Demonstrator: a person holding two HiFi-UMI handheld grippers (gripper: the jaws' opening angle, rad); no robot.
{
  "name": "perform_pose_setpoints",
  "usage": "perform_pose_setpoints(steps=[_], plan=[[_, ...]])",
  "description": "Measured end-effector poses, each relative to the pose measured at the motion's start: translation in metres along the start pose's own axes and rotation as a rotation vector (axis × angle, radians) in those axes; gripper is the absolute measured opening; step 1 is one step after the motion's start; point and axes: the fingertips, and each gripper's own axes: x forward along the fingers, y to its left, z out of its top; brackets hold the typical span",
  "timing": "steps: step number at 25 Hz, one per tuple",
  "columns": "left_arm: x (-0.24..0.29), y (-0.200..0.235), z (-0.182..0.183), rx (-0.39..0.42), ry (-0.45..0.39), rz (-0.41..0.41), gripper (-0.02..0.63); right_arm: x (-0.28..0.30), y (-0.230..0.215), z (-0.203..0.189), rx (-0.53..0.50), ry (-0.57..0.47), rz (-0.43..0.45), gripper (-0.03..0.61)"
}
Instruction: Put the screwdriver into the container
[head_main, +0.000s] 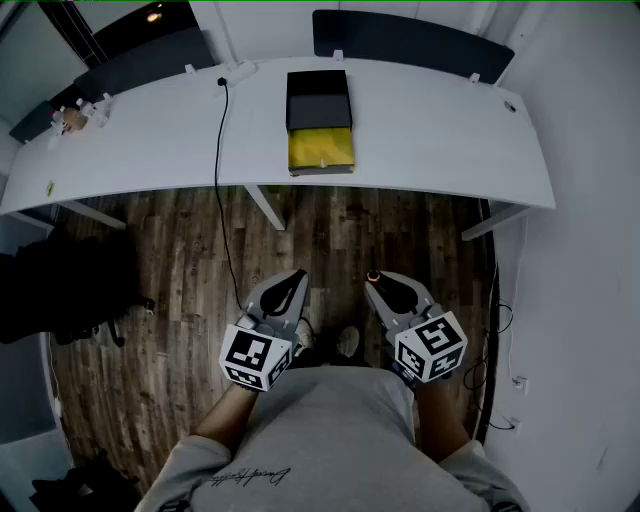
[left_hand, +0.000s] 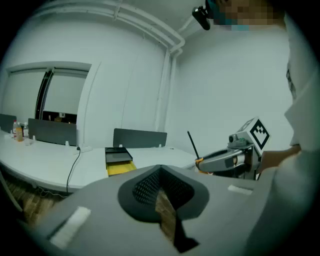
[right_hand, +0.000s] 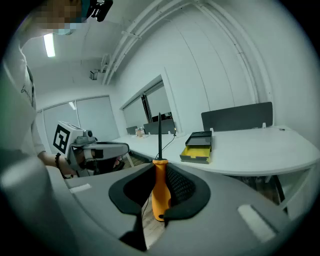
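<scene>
White curved surface (head_main: 440, 140), dark divider panels (head_main: 410, 40) along its far edge, black cable (head_main: 216, 170) hanging over the near edge. Dark wood-plank floor (head_main: 170, 280), white walls (left_hand: 225, 90). Glazed partition (right_hand: 152, 107) on one side, ceiling strip light (right_hand: 49, 45) on.

The right gripper (right_hand: 159, 169) held the orange screwdriver (right_hand: 160, 192) upright by its handle; the yellow container (right_hand: 198, 149) stood on the white desk (right_hand: 255, 152) beyond.
</scene>
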Motion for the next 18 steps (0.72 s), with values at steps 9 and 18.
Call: perform_pose_setpoints(steps=[9,18], plan=[[-0.015,0.023,-0.002,-0.012,0.004,-0.017,0.000,0.024,0.025,0.001,-0.009,0.014,0.004,0.084],[-0.020,0.051,0.001,-0.022,-0.008,-0.029,0.000,0.048,0.037,0.008,0.015,0.011,-0.006,0.084]])
